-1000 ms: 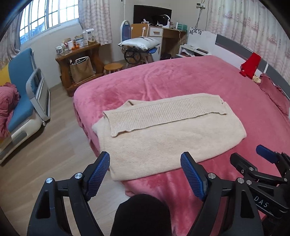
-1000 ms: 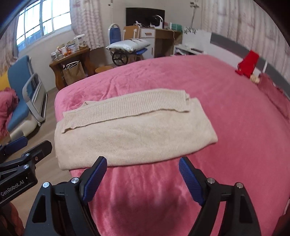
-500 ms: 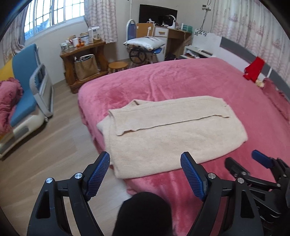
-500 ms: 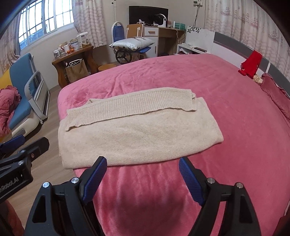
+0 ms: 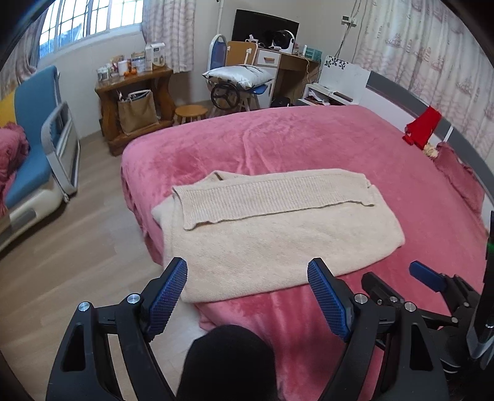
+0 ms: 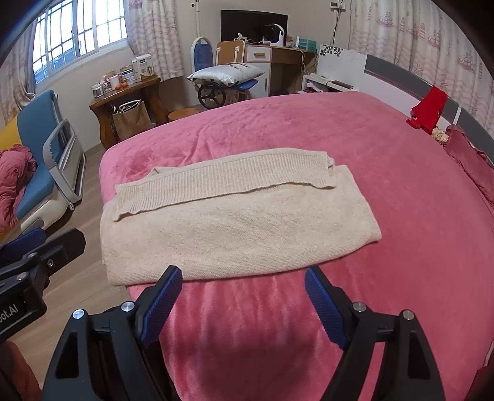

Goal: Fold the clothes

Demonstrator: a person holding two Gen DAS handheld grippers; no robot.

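My left gripper [image 5: 247, 279] sits nearest, blue pads spread wide, nothing between them, hovering over the near left corner of the bed where the sweater's front edge hangs close to the mattress side. My right gripper [image 6: 244, 285] is likewise spread, empty, poised over bare pink blanket [image 6: 401, 191] just short of the sweater's near hem; each gripper shows at the edge of the other's view. The beige knit sweater [image 5: 278, 234] lies flat and folded into a wide rectangle across the near left part of the bed, long axis left to right, with a ribbed band [image 5: 271, 194] folded over along its far side. Its left end reaches the bed's edge above the wooden floor [image 5: 61, 262]. Neither gripper touches it. Past the sweater, open blanket with some creases. Far right by the headboard: a red cloth [image 5: 424, 125] and a pink pillow [image 5: 460, 182]. Left of the bed: a blue chair [image 5: 31, 160] with a pink bundle on it. Further back a wooden side table [image 5: 136, 83] with boxes and jars on top and a brown bag [image 5: 137, 111] under it, a round stool [image 5: 191, 111], a chair with a silver pillow [image 5: 237, 75], a desk with a dark monitor [image 5: 265, 26], curtains and a window behind.
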